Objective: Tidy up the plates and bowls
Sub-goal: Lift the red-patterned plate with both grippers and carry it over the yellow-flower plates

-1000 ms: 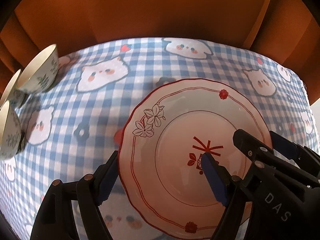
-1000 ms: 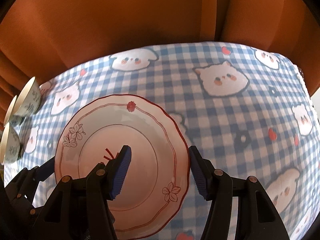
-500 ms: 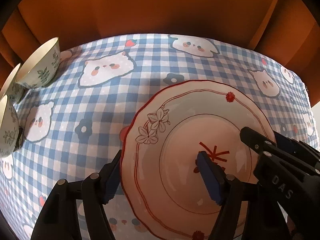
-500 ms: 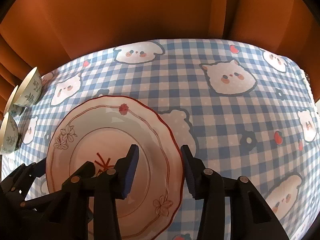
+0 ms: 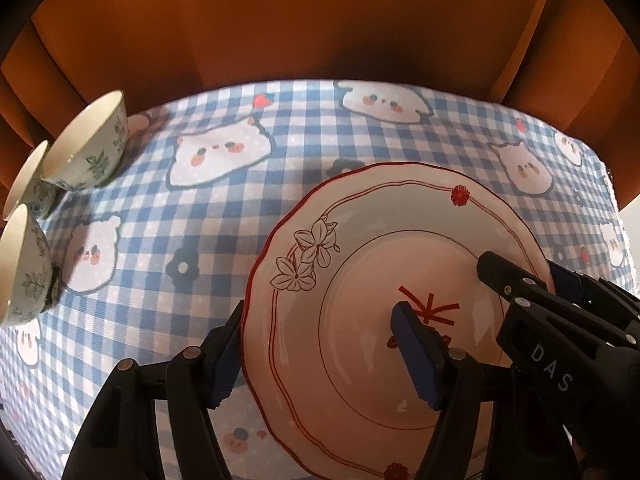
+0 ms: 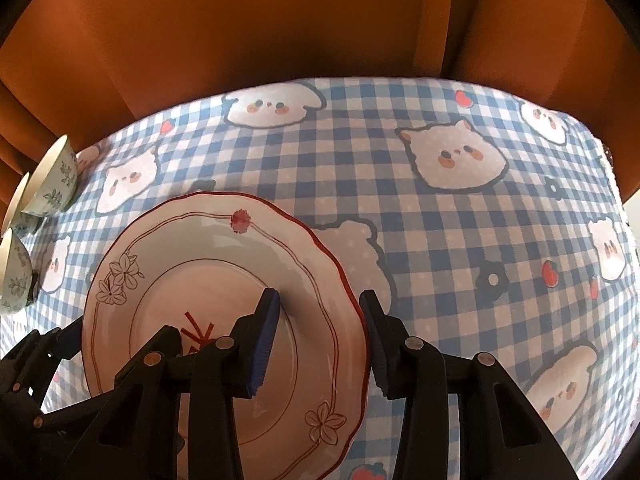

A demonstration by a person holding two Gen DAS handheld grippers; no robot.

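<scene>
On the blue gingham tablecloth [image 6: 420,240], the red-rimmed floral plate [image 5: 360,240] sits between both grippers, left gripper [image 5: 320,354] and right gripper [image 6: 320,336] each straddling an opposite rim, fingers spread.

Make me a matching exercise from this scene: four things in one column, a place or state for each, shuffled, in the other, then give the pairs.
Things
1. plate
2. bowls
3. left gripper
4. right gripper

Places or states
a. grouped at the far left of the tablecloth
b. straddles the plate's left rim, fingers apart
c. red-edged, between both grippers
d. straddles the plate's right rim, fingers apart

Pairs: 1-c, 2-a, 3-b, 4-d
</scene>
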